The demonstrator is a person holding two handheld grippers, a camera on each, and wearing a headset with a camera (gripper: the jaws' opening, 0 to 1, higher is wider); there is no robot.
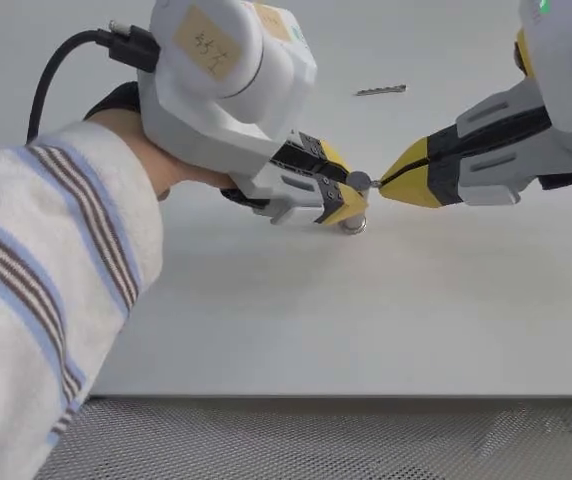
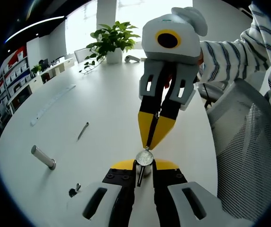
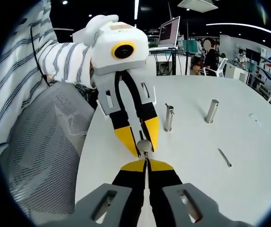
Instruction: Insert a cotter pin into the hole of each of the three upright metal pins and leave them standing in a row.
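- we see the left gripper (image 1: 344, 188) closed to a narrow gap on an upright metal pin (image 2: 145, 157), whose foot rests on the white table (image 1: 266, 320).
- the right gripper (image 1: 386, 183) is pinched tight on a thin cotter pin (image 3: 146, 161), its tip at the pin's head.
- a second pin (image 3: 168, 118) and a third pin (image 3: 212, 111) stand apart nearby.
- a spare cotter pin (image 1: 381, 91) lies well clear; we find bare tabletop on all sides, down to the near edge.

right gripper (image 3: 145, 162) holds cotter pin (image 3: 145, 155) against metal pin (image 3: 145, 145).
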